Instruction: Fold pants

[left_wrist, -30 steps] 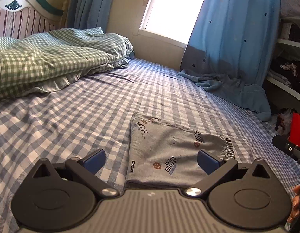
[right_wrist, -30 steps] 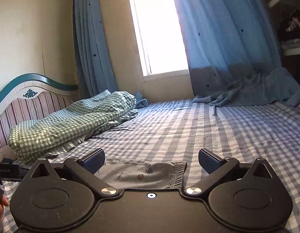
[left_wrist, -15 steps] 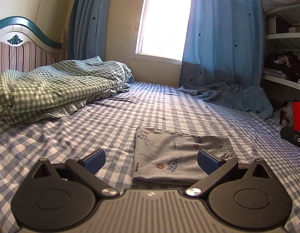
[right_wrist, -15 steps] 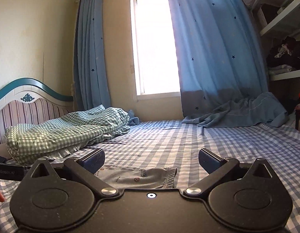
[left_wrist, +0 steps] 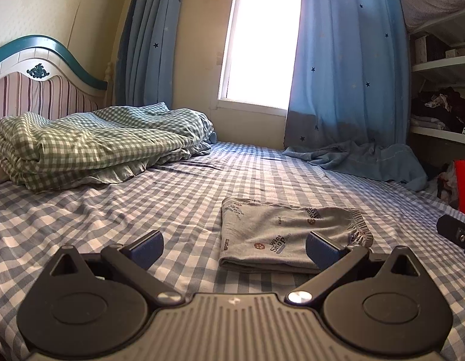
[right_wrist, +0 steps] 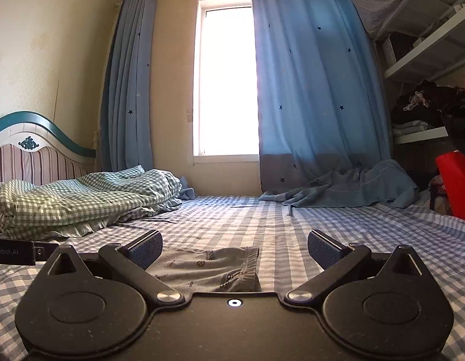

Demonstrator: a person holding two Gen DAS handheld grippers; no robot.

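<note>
The grey pants lie folded into a flat rectangle on the bed, which is covered by a blue-and-white checked sheet. Their gathered waistband is on the right side and the folded edge faces near.

The left tongs are spread wide and hold nothing; they hang above the sheet on the near side of the pants, and their right pad overlaps the garment's near right corner in this view. The right tongs are likewise released and empty, with the pants showing between their fingers, toward the left.

A green checked duvet is bunched at the far left by the headboard. Blue curtains frame the window, the right one spilling onto the bed.
</note>
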